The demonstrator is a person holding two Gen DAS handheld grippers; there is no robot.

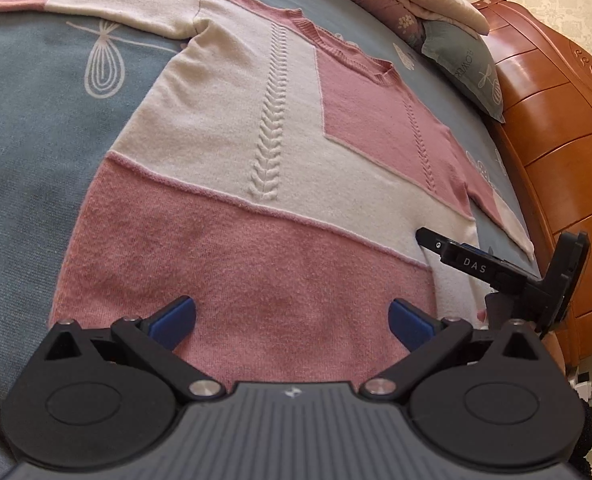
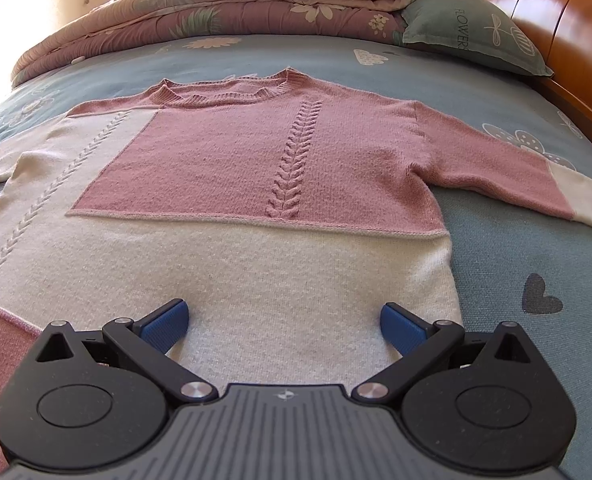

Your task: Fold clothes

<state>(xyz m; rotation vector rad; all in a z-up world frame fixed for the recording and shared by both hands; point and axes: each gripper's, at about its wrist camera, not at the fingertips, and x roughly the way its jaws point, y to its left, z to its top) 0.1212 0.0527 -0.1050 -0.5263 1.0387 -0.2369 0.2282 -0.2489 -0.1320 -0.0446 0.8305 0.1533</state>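
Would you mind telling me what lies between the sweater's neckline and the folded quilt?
Only bare blue bedsheet separates the sweater from the quilt, in the right wrist view.

I hold my left tool (image 1: 291,322) near, jaws spread wide and empty; my right tool (image 2: 283,322) likewise gapes, level beside it.

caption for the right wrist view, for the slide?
Right gripper, fingers open, poised over the hem of a pink-and-cream sweater laid flat and unfolded on a blue bedsheet.
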